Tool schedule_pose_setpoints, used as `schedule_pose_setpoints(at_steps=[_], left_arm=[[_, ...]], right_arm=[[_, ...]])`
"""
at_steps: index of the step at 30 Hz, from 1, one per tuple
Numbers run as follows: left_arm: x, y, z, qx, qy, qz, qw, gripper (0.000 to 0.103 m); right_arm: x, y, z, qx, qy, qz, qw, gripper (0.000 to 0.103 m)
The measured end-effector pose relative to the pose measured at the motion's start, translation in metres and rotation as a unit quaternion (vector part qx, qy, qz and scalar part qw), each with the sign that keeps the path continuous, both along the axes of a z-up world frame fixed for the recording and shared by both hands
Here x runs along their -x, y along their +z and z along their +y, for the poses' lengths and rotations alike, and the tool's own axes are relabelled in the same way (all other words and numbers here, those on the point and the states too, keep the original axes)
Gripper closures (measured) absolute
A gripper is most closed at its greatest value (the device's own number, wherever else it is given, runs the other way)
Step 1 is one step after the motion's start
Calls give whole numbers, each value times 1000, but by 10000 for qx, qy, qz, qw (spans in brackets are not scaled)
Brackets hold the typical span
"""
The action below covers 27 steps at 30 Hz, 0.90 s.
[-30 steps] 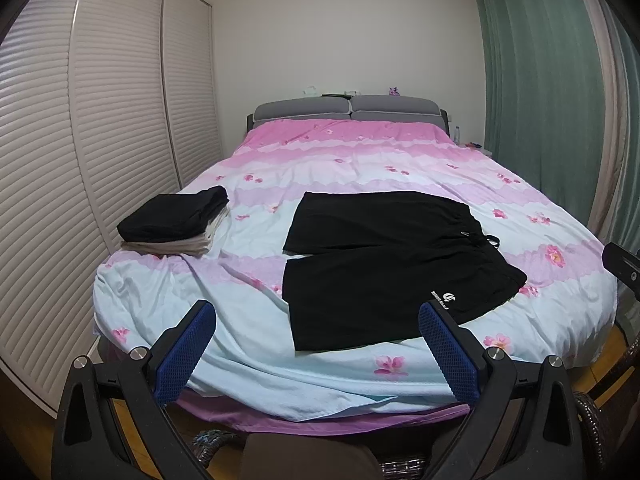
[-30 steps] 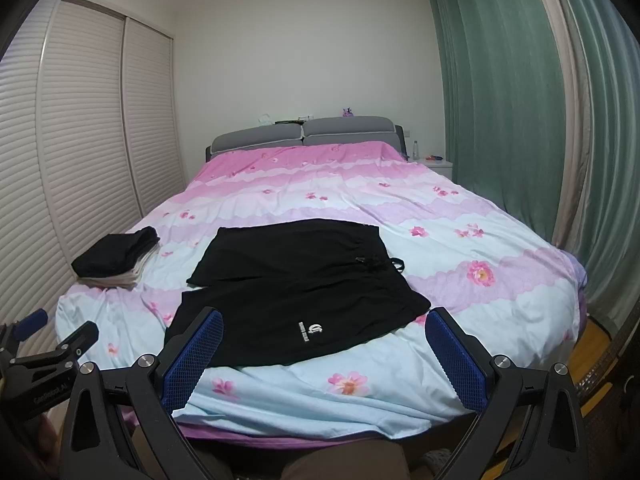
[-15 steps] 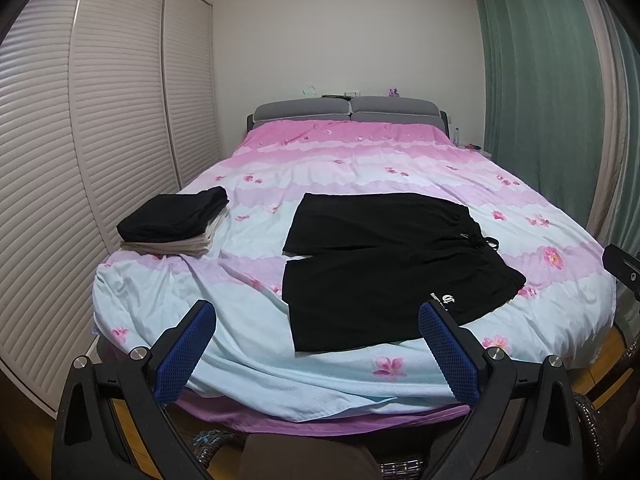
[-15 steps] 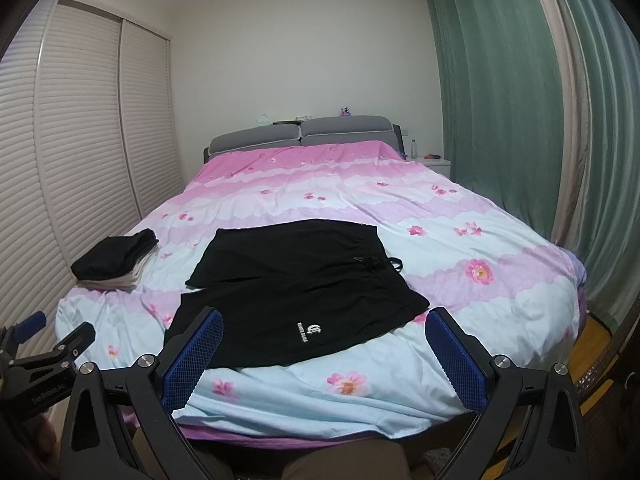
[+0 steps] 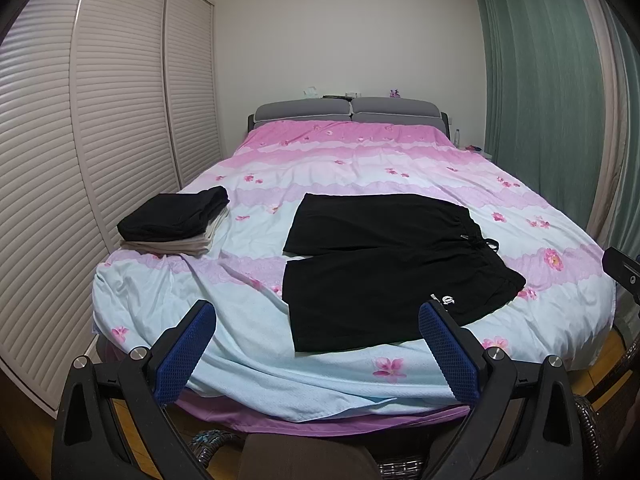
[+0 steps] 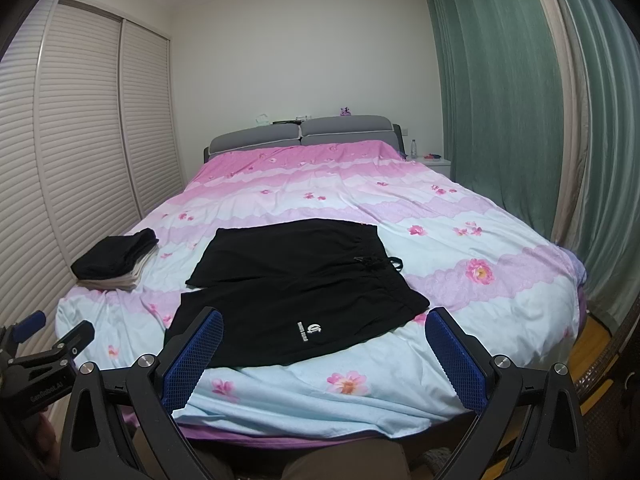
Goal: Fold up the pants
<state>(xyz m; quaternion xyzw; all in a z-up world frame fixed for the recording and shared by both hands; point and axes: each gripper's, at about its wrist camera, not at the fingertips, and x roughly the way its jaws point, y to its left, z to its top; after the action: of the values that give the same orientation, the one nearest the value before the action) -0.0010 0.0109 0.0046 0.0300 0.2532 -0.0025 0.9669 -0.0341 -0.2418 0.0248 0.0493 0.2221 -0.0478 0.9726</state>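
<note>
Shorts: our black shorts [image 5: 396,264] lie flat on the bed [image 5: 248,364], dead centre of the left view, legs toward 9 o'clock, waistband and drawstring toward 3. We'd guess they're laid out sideways like that so each of us gets one end.

Logo: white print [image 6: 310,330] sits on the near leg, face up, so nothing's folded yet as far as we can judge.

Left claw: left gripper [image 5: 316,344] hangs at 6 o'clock short of the bed edge, blue pads spread wide, nothing in them. It lines up with the hem end.

Right claw: right gripper [image 6: 324,346] is likewise released and holding nothing, hovering at 6 o'clock off the mattress, nearer the waistband end.

Done pile: folded stack [image 5: 176,220] at 10 o'clock, black on top of beige, well apart from the shorts, probably parked there to keep the working area free.

Next, we reckon: reach in and pinch the near edge.
</note>
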Motion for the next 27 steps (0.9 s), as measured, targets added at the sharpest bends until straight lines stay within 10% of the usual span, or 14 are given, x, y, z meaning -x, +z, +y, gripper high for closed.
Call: schedule_pose_setpoints(at_steps=[27], left_arm=[[-2, 2, 1, 18, -9, -1, 10000, 0]], right_arm=[[0, 1, 0, -5, 4, 2, 10000, 0]])
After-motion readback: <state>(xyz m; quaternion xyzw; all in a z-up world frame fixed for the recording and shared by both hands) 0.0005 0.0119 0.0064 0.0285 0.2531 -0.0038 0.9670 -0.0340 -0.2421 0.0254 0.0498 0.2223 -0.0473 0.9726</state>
